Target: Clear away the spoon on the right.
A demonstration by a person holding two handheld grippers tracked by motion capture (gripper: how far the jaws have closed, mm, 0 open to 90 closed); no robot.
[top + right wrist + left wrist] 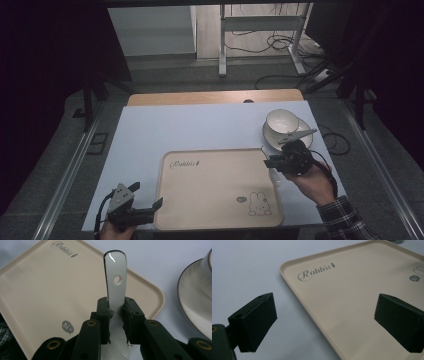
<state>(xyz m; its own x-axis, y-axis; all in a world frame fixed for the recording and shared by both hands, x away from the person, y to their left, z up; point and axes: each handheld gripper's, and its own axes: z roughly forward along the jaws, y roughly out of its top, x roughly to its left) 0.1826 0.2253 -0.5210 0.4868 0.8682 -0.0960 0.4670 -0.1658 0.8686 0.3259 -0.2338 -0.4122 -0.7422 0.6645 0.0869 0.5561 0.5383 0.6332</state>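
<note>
My right gripper (pixel 115 315) jaws clamp the white spoon (pixel 115 280) above the tray (pixel 37 297) corner at frame centre; my left gripper (pixel 324 322) jaws gape, straddling the tray's edge.

The counter (pixel 200 127) is a pale, white-topped surface with a strip of bare wood showing along its far edge. A beige tray (pixel 210 192) printed with a rabbit and the word "Rabbit" lies flat on it, close to the near edge and a little right of the middle. Near the counter's right edge, just beyond the tray's far right corner, sits a white saucer (pixel 305 140) carrying a white cup (pixel 281 121).
</note>
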